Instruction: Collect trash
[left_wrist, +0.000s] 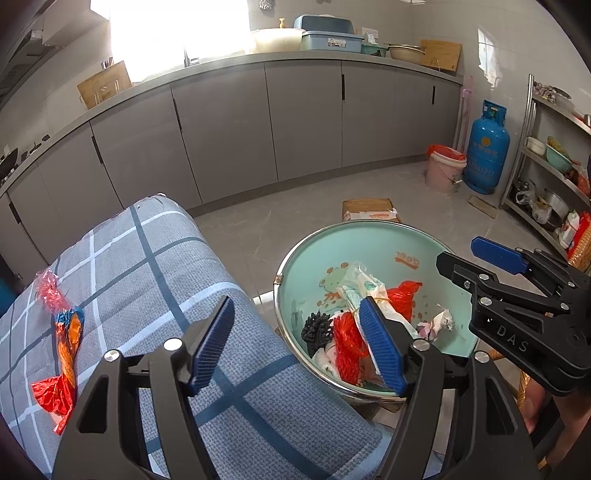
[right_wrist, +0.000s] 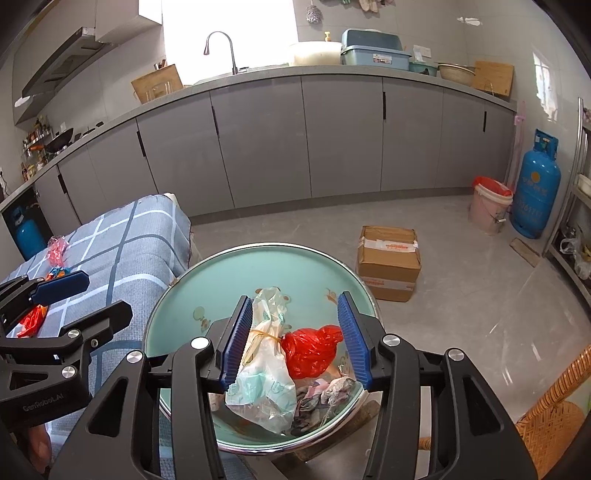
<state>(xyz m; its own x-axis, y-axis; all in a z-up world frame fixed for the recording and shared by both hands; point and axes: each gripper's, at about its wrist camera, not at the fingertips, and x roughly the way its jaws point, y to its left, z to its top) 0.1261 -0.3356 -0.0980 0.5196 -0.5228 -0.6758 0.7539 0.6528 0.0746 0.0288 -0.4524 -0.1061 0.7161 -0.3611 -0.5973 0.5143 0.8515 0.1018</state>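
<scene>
Kitchen: grey floor, grey cabinet fronts (right_wrist: 332, 140) under a long counter, bright window above the sink tap (right_wrist: 221, 48). My landmark is the mint-green basin (right_wrist: 229, 273) with the steel rim, standing low in front of me.

In the basin: a pale printed plastic bag (right_wrist: 266, 369) tied with a yellow band, a crumpled red bag (right_wrist: 310, 350) touching it, a wad of dirty paper (right_wrist: 338, 391) beside that, and, in the left view, red netting (left_wrist: 345, 343) and a black spiky clump (left_wrist: 316, 328).

Left of the basin: a table under a blue-grey checked cloth (left_wrist: 147, 266). On the cloth, well apart from the basin, lies an orange-and-blue wrapper (left_wrist: 68, 343) with a red foil end, and just beyond it a scrap of clear red plastic (left_wrist: 50, 290).

Beyond the basin on the floor: a taped cardboard box (right_wrist: 388, 262). Farther, by the wall, a pink bucket (right_wrist: 489, 210) with a red liner and a blue gas cylinder (right_wrist: 535, 188).

My left gripper (left_wrist: 295, 347): jaws spread wide, nothing between them, poised over the cloth's edge and the basin's near rim.

My right gripper (right_wrist: 297, 339): above the basin, jaws parted. The pale bag lies against the left pad; the right pad stands clear, so nothing is clamped.
</scene>
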